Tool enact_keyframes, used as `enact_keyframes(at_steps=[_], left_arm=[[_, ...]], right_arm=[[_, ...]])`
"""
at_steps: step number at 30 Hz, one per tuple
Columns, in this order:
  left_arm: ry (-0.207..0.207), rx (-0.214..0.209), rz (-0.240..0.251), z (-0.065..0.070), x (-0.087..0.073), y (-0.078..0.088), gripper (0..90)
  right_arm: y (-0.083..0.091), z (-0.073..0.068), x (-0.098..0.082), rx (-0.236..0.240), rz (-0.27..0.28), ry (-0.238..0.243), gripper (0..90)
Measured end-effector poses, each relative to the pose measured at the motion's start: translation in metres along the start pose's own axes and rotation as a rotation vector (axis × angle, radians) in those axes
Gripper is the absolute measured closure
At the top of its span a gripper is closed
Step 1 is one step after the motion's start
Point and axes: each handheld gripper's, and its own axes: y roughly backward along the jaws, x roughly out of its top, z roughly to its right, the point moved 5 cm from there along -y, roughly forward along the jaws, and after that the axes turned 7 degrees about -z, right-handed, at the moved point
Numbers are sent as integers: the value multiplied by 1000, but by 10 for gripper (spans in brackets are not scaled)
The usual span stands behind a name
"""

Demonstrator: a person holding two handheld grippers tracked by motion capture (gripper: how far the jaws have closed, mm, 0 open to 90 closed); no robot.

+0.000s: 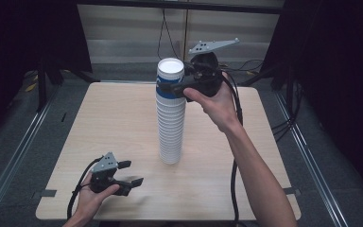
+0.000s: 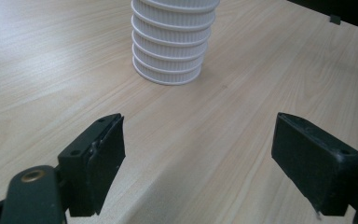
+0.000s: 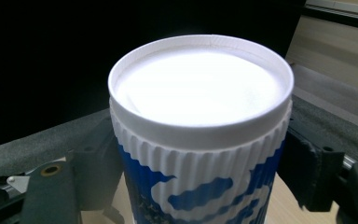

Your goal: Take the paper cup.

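I have the right gripper [image 1: 172,87] up at the top of the tall stack of cups [image 1: 171,123] that stands upright near the middle of the table [image 1: 123,123], its jaws closed on either side of the topmost cup [image 3: 200,135], the white one with the blue print, just under its rolled rim. From the right gripper view the pads seem to press the ribbed wall on both sides, so I judge this as a pinch on that cup (the step in hand looks like lifting it off the stack). To do that well I would pull straight up along the stack's axis, keeping the squeeze light so the wall does not buckle, and avoid any sideways drag that could topple the column. The stack's long axis is vertical, and the top cup's mouth faces up. My left gripper [image 1: 131,172] rests low near the table's front-left edge, jaws spread wide, pointing toward the stack's base and well apart from it.
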Motion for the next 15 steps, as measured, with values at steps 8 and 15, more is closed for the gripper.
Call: enact_keyframes(at_steps=[8,15], left_arm=[[3,-20,-1,2,0,-1,172],[10,-37,5,5,0,-2,172]], right_arm=[[2,-1,3,-6,38,2,246],[7,0,4,12,104,-19,248]])
